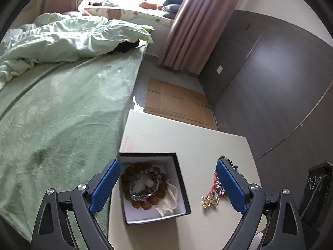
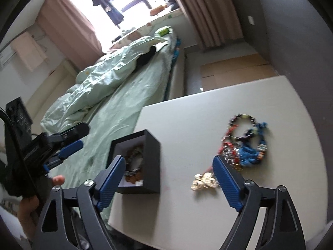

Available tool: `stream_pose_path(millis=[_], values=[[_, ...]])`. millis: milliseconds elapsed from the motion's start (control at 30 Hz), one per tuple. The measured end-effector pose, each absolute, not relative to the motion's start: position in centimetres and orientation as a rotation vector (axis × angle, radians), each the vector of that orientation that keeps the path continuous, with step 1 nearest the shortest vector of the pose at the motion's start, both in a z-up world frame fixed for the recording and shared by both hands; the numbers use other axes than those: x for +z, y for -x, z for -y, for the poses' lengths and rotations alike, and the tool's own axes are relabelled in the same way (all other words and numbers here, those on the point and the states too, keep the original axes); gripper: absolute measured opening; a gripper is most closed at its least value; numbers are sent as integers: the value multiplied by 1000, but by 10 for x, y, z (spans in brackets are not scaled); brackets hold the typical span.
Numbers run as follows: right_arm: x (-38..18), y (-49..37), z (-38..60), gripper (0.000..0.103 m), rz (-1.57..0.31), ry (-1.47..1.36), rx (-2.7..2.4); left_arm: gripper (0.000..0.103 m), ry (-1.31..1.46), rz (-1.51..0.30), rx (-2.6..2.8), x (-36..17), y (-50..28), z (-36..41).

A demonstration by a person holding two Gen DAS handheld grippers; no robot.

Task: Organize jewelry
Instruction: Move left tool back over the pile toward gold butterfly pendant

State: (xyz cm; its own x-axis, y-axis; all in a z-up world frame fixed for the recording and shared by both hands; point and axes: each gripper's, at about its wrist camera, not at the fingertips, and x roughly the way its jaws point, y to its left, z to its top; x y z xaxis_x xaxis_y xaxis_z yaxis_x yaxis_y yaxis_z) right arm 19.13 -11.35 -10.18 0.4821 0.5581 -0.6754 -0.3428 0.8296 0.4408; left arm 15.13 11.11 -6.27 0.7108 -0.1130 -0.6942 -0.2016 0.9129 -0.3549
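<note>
A black jewelry box [image 1: 181,187] with a white lining stands on the cream table [image 1: 187,137]. Inside it lie a brown bead bracelet [image 1: 161,193] and a silver chain bracelet [image 1: 133,191]. My left gripper [image 1: 168,187] is open and empty, with the box between its fingers. A gold piece [image 1: 209,201] and a pile of red, blue and dark bead jewelry [image 2: 247,143] lie on the table right of the box [image 2: 153,162]. My right gripper [image 2: 168,182] is open and empty above the table, between the box and the gold piece [image 2: 205,181].
A bed with a green sheet [image 1: 62,108] and a rumpled quilt lies left of the table. Flattened cardboard [image 1: 177,102] lies on the floor beyond the table. A dark wardrobe wall [image 1: 270,83] stands on the right. The left gripper's body [image 2: 41,143] shows at the left of the right wrist view.
</note>
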Motion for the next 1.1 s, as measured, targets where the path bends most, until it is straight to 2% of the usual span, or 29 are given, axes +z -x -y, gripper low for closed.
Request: stream_pose_path(millis=[367, 800, 1100], values=[[-96, -184, 169, 93, -879, -297, 424, 94, 370, -784, -1, -58, -148, -71], [-101, -184, 238, 93, -893, -435, 339, 94, 316, -832, -107, -66, -162, -23], [-112, -192, 257, 93, -932, -502, 312, 94, 263, -932, -170, -91, -184, 9]])
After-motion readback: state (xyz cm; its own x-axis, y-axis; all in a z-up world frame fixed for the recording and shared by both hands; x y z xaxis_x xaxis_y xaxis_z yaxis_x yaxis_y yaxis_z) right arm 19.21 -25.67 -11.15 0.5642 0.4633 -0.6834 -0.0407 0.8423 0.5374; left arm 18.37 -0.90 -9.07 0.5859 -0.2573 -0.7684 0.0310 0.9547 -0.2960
